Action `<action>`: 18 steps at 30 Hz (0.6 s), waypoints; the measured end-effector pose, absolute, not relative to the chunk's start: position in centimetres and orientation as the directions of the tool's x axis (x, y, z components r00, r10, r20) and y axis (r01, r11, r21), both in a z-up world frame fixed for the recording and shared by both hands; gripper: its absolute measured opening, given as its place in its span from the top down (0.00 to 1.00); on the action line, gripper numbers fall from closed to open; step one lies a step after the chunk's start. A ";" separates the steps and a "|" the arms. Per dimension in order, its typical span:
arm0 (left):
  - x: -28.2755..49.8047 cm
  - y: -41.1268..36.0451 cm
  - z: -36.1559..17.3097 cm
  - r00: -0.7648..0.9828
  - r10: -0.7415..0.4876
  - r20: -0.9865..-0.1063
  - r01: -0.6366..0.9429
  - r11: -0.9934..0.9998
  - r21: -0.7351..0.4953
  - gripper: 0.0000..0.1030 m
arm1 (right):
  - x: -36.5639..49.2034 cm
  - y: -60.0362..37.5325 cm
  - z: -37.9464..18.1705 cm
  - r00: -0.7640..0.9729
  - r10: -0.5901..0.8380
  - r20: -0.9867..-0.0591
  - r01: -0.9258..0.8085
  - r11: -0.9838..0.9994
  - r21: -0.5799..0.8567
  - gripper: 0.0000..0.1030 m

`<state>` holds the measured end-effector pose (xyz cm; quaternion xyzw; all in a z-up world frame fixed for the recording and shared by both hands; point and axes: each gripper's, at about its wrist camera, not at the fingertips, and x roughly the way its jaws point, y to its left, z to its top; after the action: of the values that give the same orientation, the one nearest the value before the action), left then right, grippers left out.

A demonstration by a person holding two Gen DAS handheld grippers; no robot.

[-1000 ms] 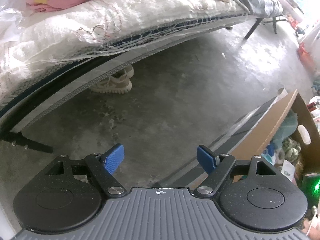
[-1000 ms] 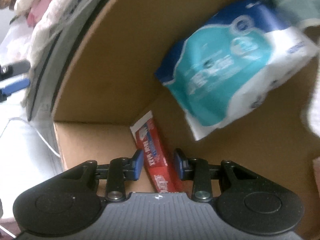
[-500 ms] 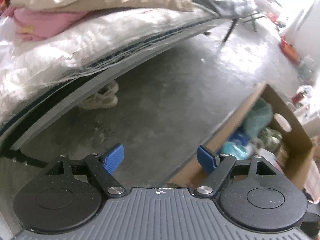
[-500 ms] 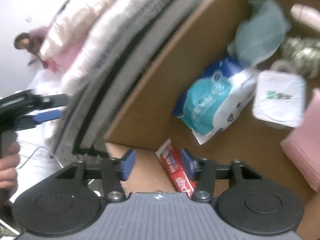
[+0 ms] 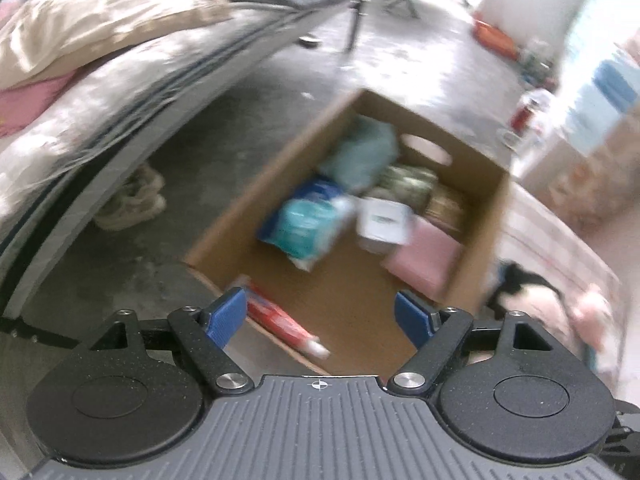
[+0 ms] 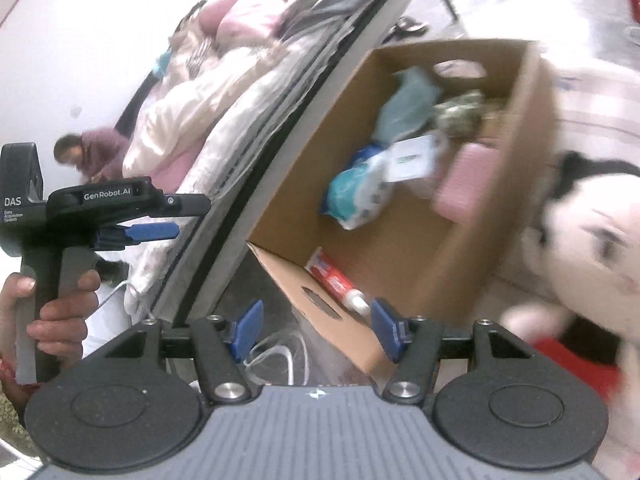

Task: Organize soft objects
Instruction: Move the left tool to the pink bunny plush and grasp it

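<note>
Two views are given. In the left wrist view, the left tongs (image 5: 320,316) are seen spread wide with nothing held; the cardboard box (image 5: 486,216) sits mid-frame, holding a tissue pack (image 5: 306,222), teal cloth (image 5: 360,154) and toothpaste (image 5: 280,318). In the right wrist view, the right tongs (image 6: 318,326) are opening, empty, below the box; a plush toy (image 6: 592,240) is seen at right, a hand (image 6: 52,312) at lower left.

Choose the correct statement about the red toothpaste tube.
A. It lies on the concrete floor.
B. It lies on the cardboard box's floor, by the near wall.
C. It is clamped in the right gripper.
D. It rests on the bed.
B: the red toothpaste tube lies inside the cardboard box, against its near wall, with no gripper on it.
</note>
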<state>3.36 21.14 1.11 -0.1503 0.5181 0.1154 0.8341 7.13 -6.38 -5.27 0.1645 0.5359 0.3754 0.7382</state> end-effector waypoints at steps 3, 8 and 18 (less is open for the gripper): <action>3.4 16.8 2.3 0.441 -0.032 -0.897 -0.277 0.946 -0.170 0.20 | 5.5 -11.1 -4.0 0.189 0.717 -0.671 -0.333 0.689 0.643 0.39; 5.0 8.3 2.7 0.413 -0.197 -0.889 -0.118 0.957 -0.266 0.19 | 3.4 -19.8 -2.3 0.301 0.658 -0.690 -0.239 0.753 0.614 0.39; 12.3 -8.7 -2.3 0.342 -0.350 -0.872 0.167 0.936 -0.310 0.16 | 2.6 -32.4 -4.2 0.524 0.392 -0.756 -0.003 0.889 0.459 0.38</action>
<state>12.28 -8.75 -2.26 -0.0831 0.5512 -0.1586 0.8149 2.60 -32.37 -4.22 0.2051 0.4739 0.1166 0.8484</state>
